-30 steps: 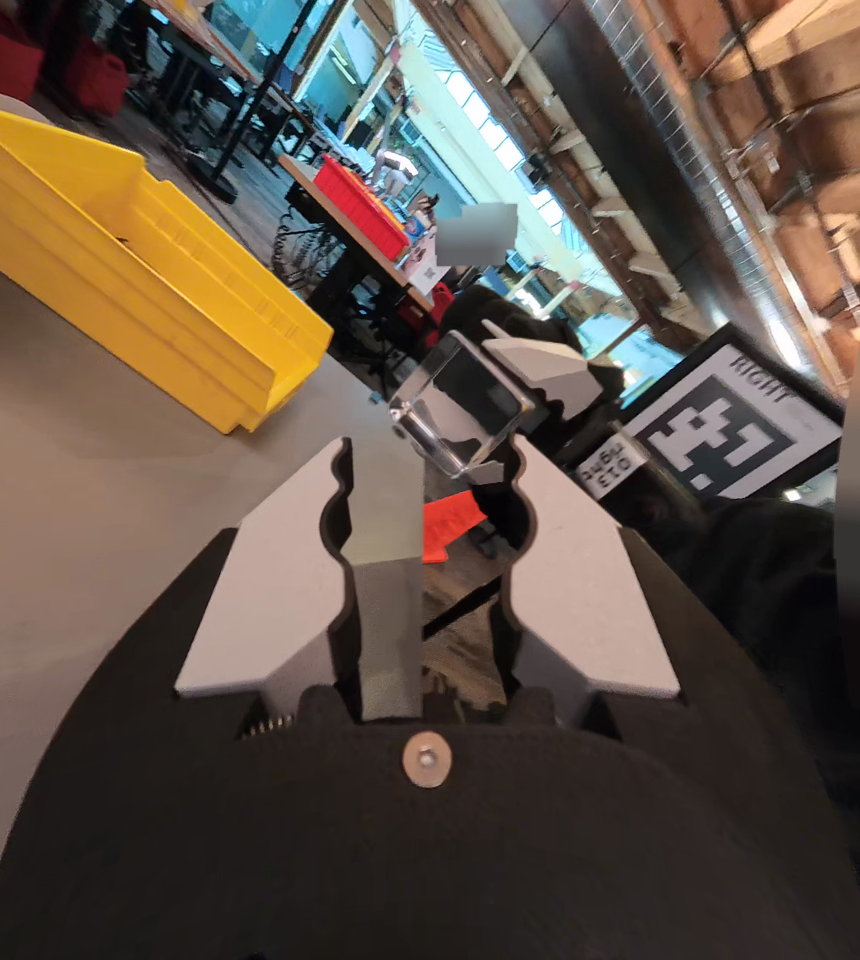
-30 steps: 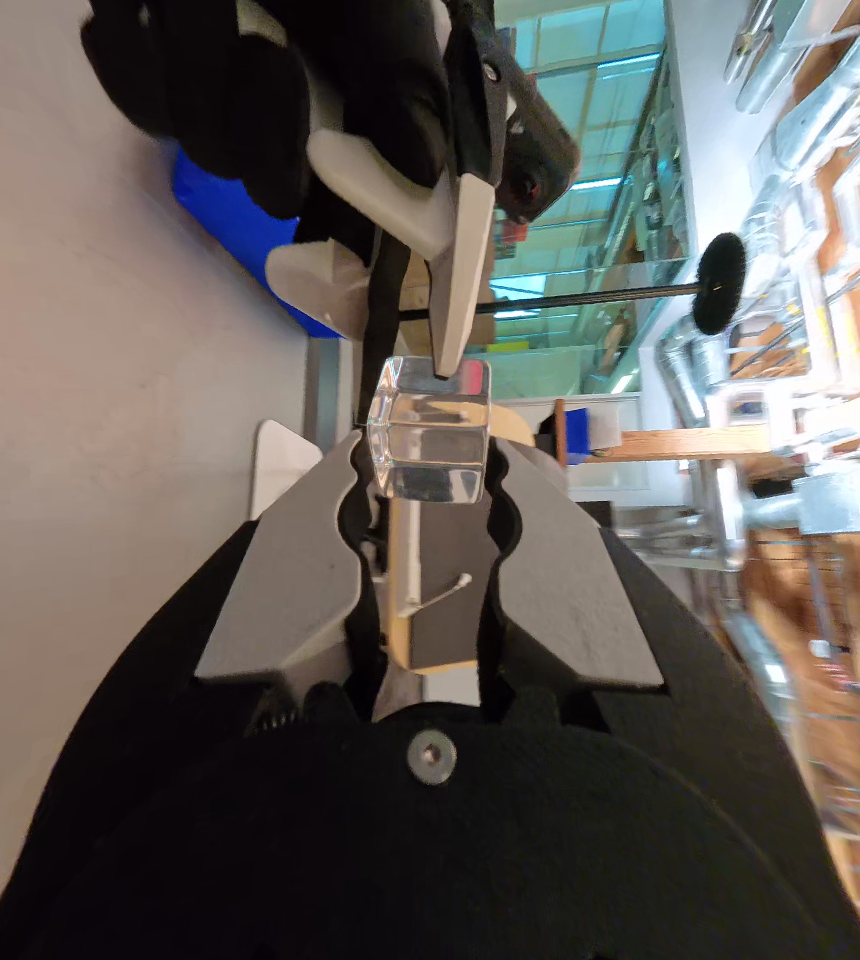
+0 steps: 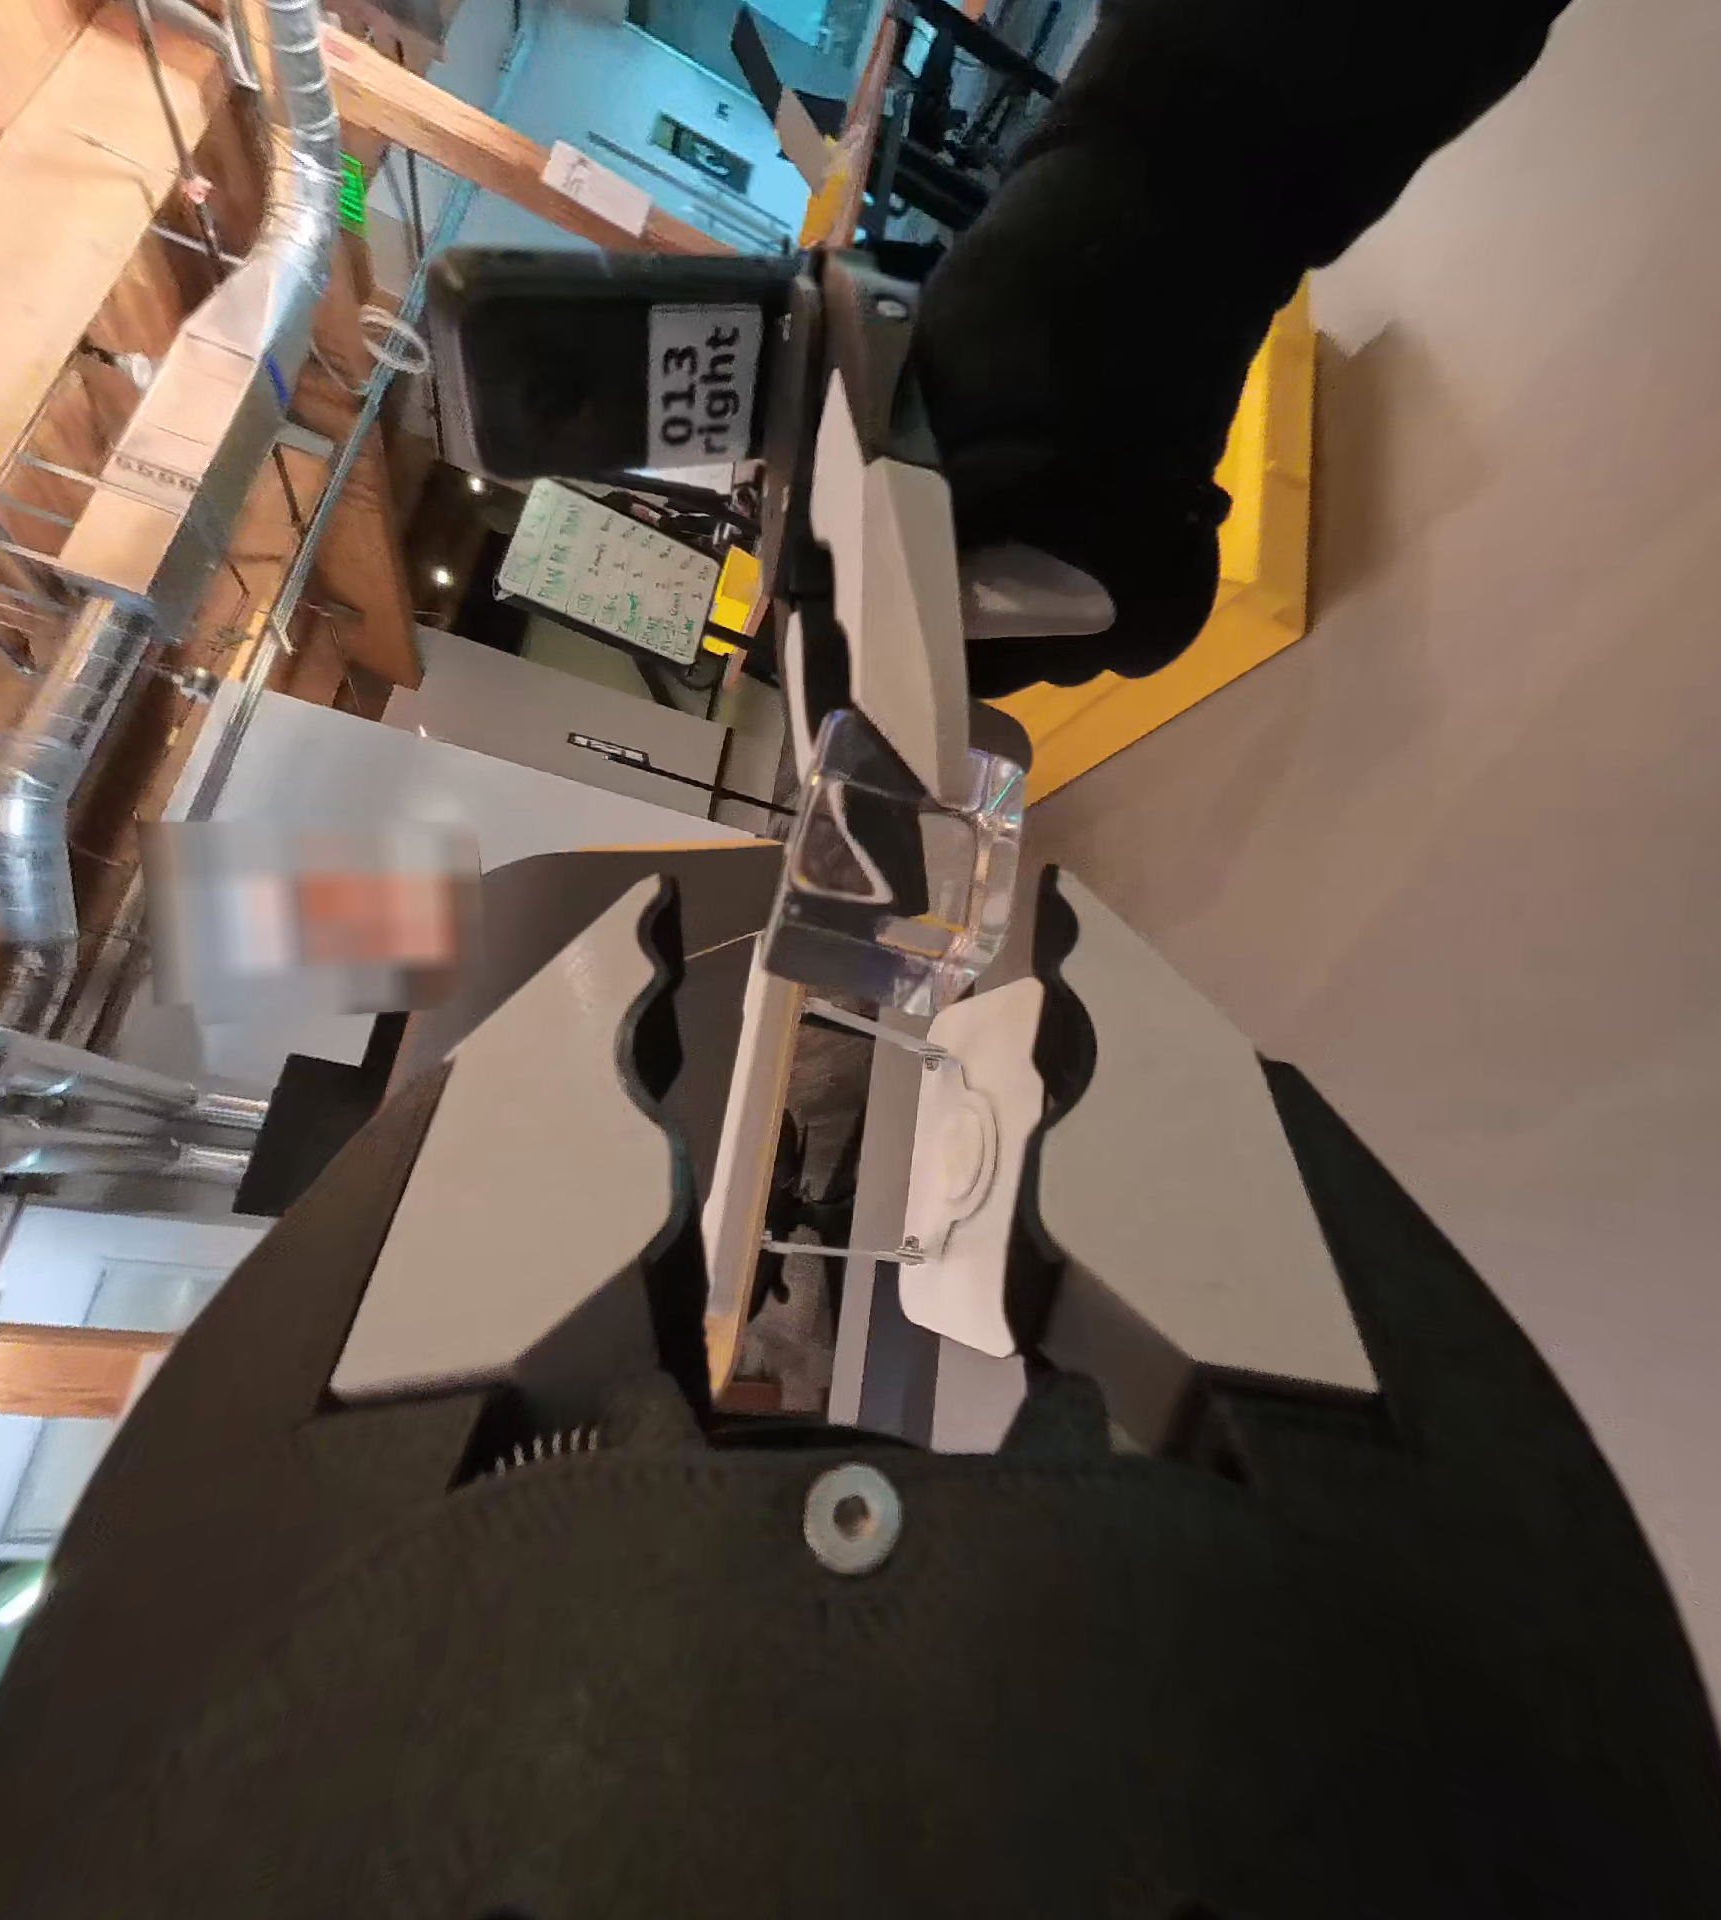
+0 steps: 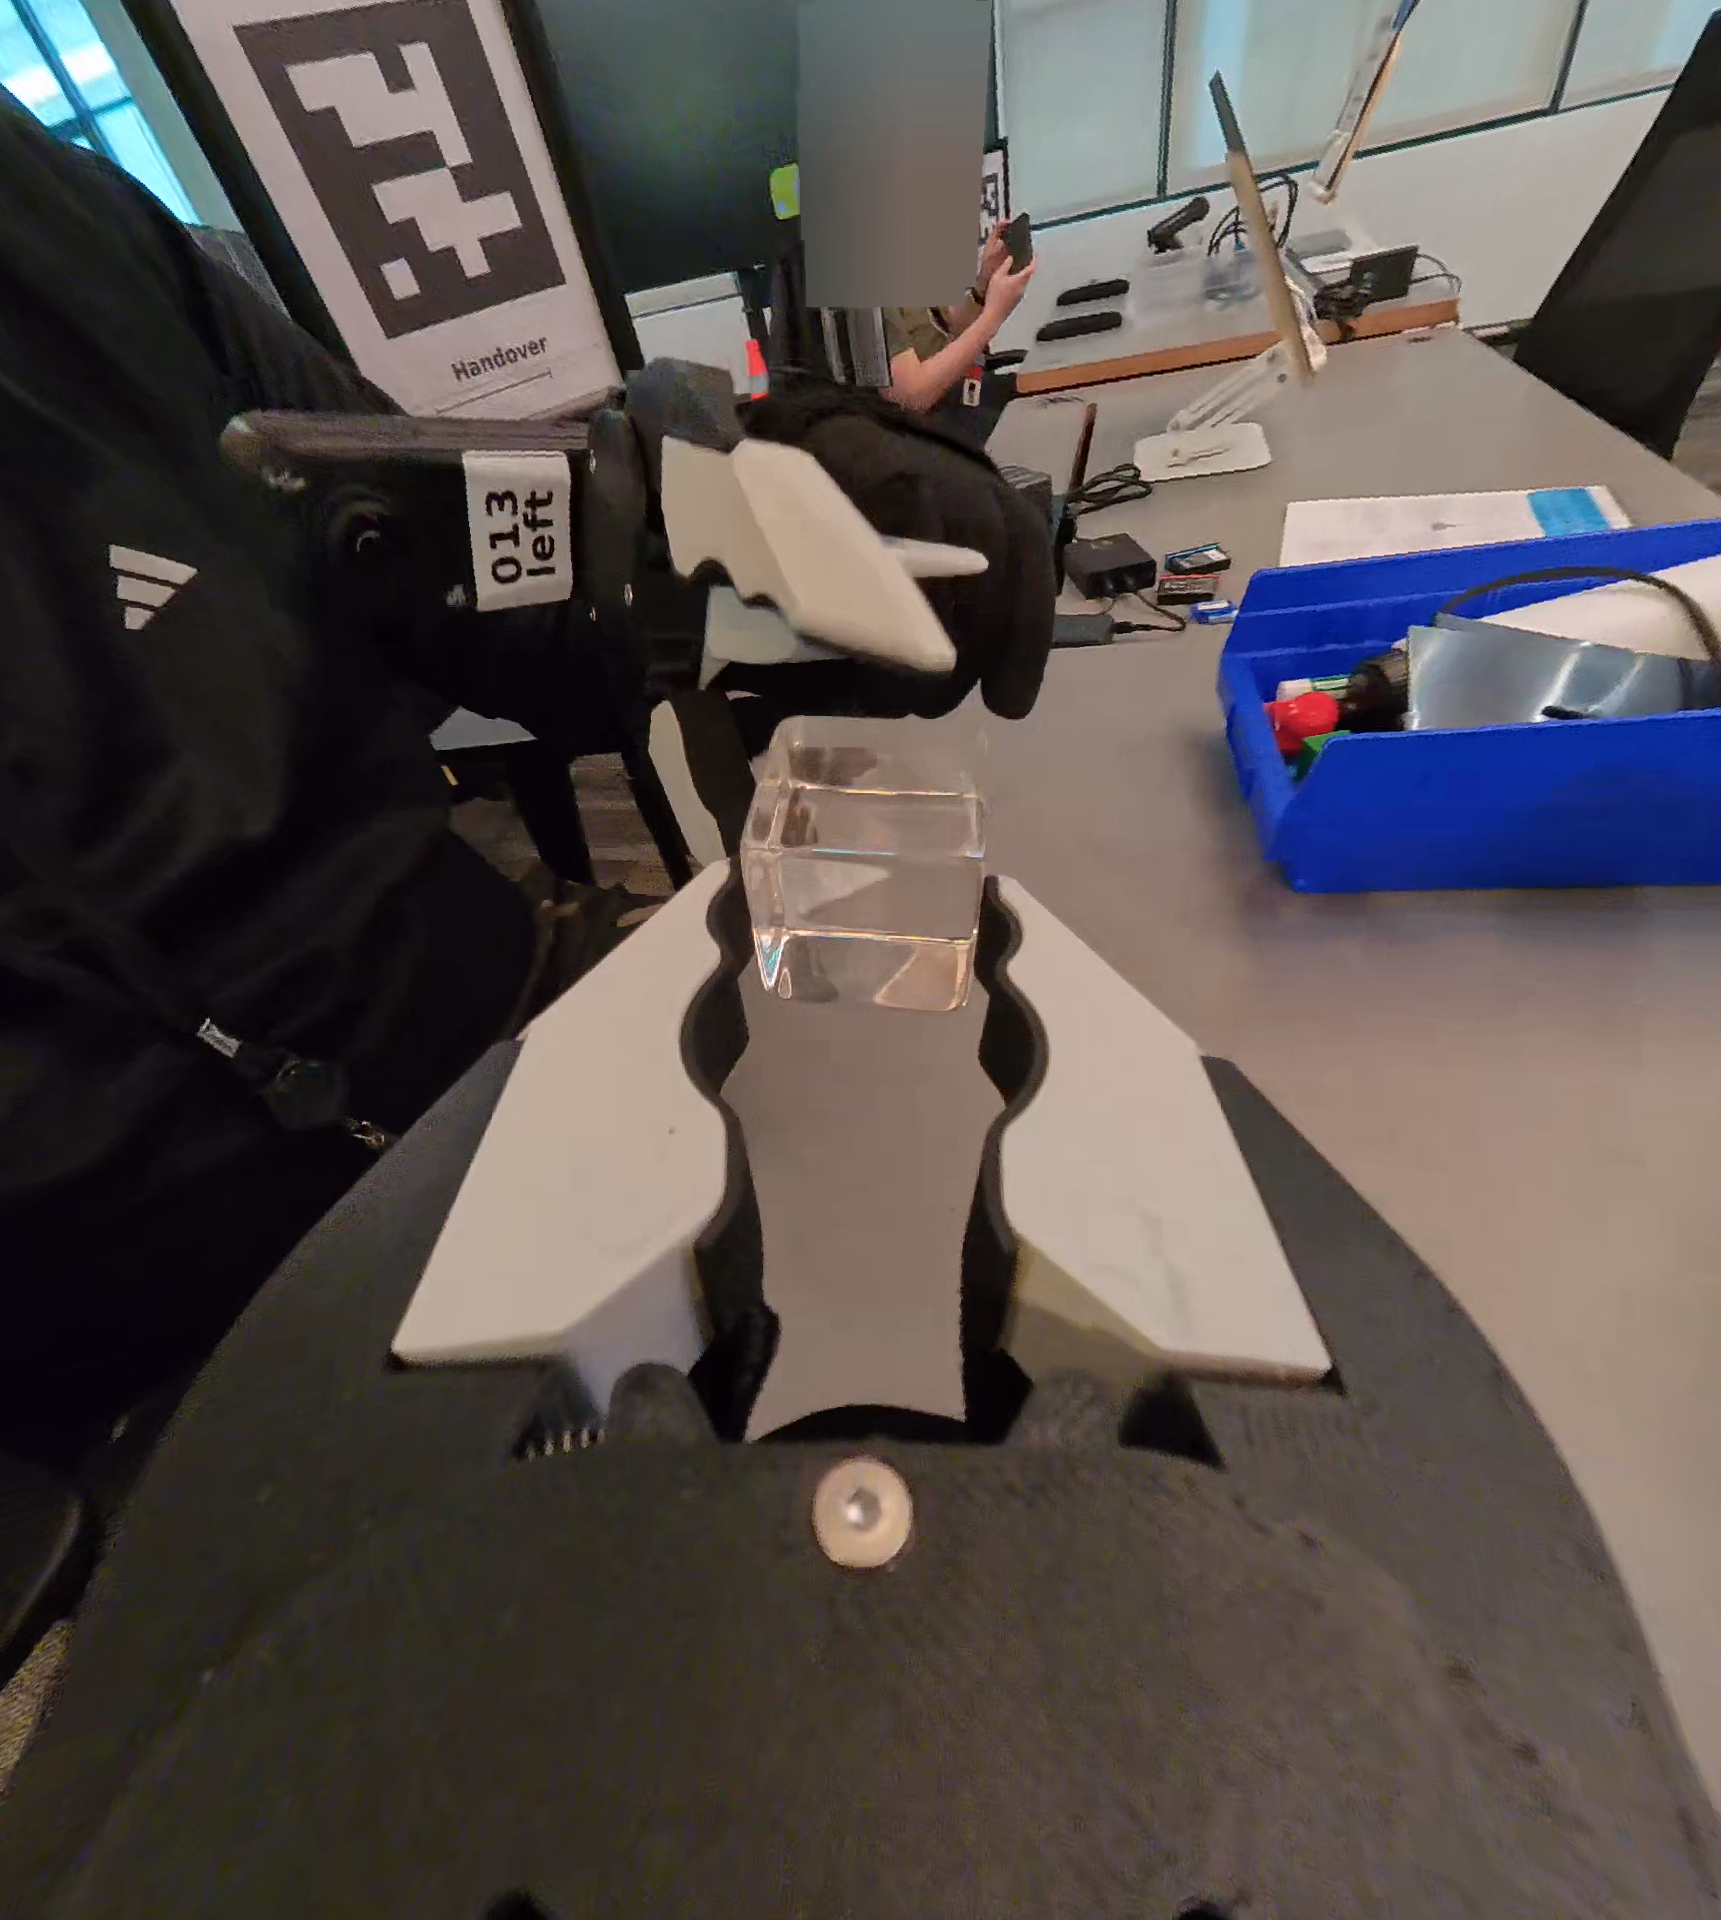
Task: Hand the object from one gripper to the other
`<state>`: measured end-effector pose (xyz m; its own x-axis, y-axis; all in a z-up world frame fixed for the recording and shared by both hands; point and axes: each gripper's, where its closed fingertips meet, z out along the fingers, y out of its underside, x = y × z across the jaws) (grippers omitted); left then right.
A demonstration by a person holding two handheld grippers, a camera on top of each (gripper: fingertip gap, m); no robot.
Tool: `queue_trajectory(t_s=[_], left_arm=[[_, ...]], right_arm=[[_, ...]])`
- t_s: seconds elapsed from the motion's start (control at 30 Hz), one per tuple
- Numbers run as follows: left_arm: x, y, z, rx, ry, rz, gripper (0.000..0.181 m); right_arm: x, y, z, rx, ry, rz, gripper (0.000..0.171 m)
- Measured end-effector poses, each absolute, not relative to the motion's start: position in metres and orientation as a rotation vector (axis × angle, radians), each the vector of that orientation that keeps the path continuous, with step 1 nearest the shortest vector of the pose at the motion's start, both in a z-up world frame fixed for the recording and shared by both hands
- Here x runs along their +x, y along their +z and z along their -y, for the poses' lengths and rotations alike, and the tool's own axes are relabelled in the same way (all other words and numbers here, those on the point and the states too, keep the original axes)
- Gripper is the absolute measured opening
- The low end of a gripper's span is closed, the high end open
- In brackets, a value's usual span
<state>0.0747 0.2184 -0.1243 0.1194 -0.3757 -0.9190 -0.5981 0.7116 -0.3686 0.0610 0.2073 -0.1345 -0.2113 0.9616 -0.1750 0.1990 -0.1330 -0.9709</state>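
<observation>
One clear, hard plastic cube (image 4: 864, 894) sits pinched between the tips of the right hand-held gripper (image 4: 861, 925), above the grey tabletop (image 4: 1458, 1091). It looks smooth, slippery and fairly heavy, so flat sides are best. The left hand-held gripper (image 3: 851, 935) gapes wide around it, not touching.

Right gripper (image 4: 861, 904): black textured body, pale grey wedge fingers (image 4: 586, 1153) with wavy black inner pads.
Left gripper (image 3: 851, 935): same build, gear teeth (image 3: 544, 1446) showing at the finger base.
Screws: one silver hex screw (image 4: 861, 1511) centred on each body.
Markings: white label strip (image 4: 515, 530) on the left gripper's side.
Clothing: black glove (image 4: 949, 561), black sleeve with white stripes (image 4: 149, 592).
</observation>
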Motion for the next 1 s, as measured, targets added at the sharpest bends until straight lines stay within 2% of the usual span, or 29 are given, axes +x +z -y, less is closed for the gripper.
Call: queue_trajectory(t_s=[0.13,0.33,0.4,0.43,0.77,1.0], left_arm=[[0.080,-0.134,-0.217,-0.784,0.259,-1.546,0.046],[0.079,-0.138,-0.219,-0.786,0.288,-1.559,0.044],[0.078,-0.140,-0.221,-0.836,0.240,-1.563,0.043],[0.076,-0.140,-0.223,-0.875,0.202,-1.546,0.043],[0.066,-0.133,-0.229,-1.069,-0.133,-1.521,0.044],[0.069,-0.132,-0.223,-1.089,-0.216,-1.542,0.043]], right_arm=[[0.060,-0.138,-0.203,-1.355,1.474,1.444,0.041],[0.058,-0.139,-0.208,-1.357,1.482,1.401,0.042],[0.057,-0.136,-0.220,-1.360,1.390,1.342,0.064],[0.059,-0.135,-0.225,-1.362,1.326,1.332,0.067],[0.065,-0.115,-0.216,-1.034,0.506,1.494,0.049],[0.058,-0.122,-0.213,-0.996,0.354,1.565,0.038]])
